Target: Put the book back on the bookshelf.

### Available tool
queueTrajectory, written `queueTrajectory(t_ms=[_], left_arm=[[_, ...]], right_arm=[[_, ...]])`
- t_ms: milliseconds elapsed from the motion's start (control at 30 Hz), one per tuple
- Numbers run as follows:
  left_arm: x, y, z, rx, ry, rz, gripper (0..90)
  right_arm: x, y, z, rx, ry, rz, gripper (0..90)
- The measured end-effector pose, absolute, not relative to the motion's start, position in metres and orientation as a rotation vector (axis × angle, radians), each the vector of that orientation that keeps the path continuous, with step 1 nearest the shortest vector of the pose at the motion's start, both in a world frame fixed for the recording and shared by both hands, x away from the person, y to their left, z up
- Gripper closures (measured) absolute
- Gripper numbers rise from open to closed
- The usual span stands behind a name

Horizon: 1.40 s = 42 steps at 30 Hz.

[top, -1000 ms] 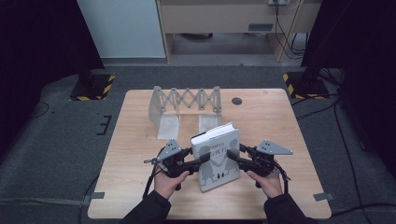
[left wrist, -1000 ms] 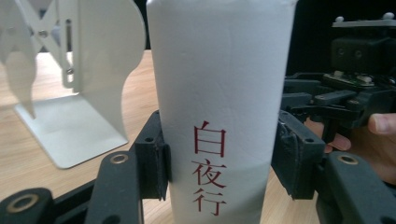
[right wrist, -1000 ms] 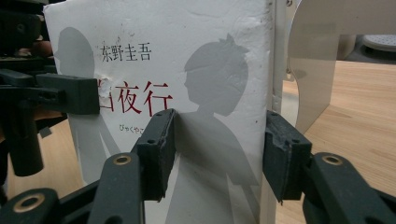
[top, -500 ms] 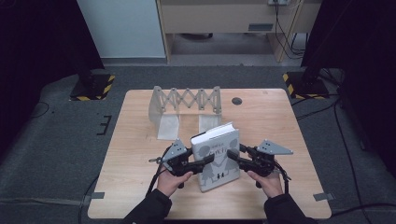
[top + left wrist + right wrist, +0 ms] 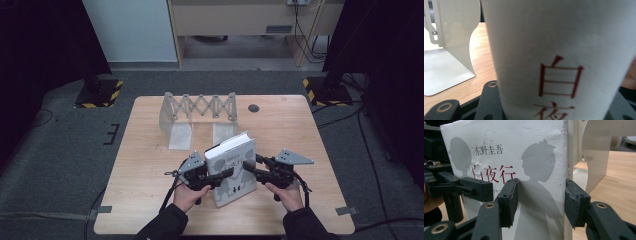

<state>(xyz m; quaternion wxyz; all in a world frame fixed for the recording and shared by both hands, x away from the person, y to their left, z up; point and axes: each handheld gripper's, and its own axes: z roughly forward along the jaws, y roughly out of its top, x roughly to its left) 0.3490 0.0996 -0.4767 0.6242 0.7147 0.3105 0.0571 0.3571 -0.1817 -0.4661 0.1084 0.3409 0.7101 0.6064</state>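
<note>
— Where is the white book [image 5: 233,170] found?
— It is held up off the wooden table [image 5: 140,200] near the near edge, between both tools.
— How are the tools set?
— The left tool [image 5: 226,173], its jaws just closed further, is clamped across the spine; the right tool [image 5: 248,168] is clamped on the cover and page edge.
— And beyond?
— An expanding white book rack [image 5: 197,112], with nothing in it, is seen toward the far edge; dark grey floor [image 5: 60,150] lies around.

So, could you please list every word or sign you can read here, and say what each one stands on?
"東野圭吾", black, on the white book's cover.
"白夜行", red, on that cover, partly hidden by a jaw.
"白夜", red, running down the book's spine.
Small black print under the title: too small to read.
</note>
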Motion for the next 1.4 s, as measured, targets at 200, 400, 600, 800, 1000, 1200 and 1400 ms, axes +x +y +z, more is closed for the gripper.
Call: queueTrajectory(t_ms=[200,400,600,800,1000,1200,1400], left_arm=[[0.349,0.102,-0.474,1.636,0.787,0.098,51.7],[0.351,0.106,-0.47,1.643,0.845,0.066,52.1],[0.35,0.11,-0.461,1.669,0.878,0.068,52.5],[0.351,0.121,-0.452,1.668,0.932,0.064,52.9],[0.352,0.134,-0.437,1.69,0.945,0.116,53.1],[0.355,0.155,-0.42,1.672,1.009,0.139,53.2],[0.356,0.181,-0.406,1.627,1.053,0.211,53.2]], right_arm=[[0.36,-0.187,-0.467,1.046,2.09,1.805,37.7],[0.365,-0.208,-0.471,1.169,2.008,1.699,32.8],[0.37,-0.214,-0.48,1.251,2.031,1.557,29.6],[0.372,-0.215,-0.483,1.262,2.048,1.492,27.0],[0.373,-0.217,-0.486,1.285,2.057,1.43,27.1],[0.374,-0.222,-0.49,1.311,2.037,1.299,25.9],[0.378,-0.226,-0.498,1.313,2.079,1.127,25.4]])
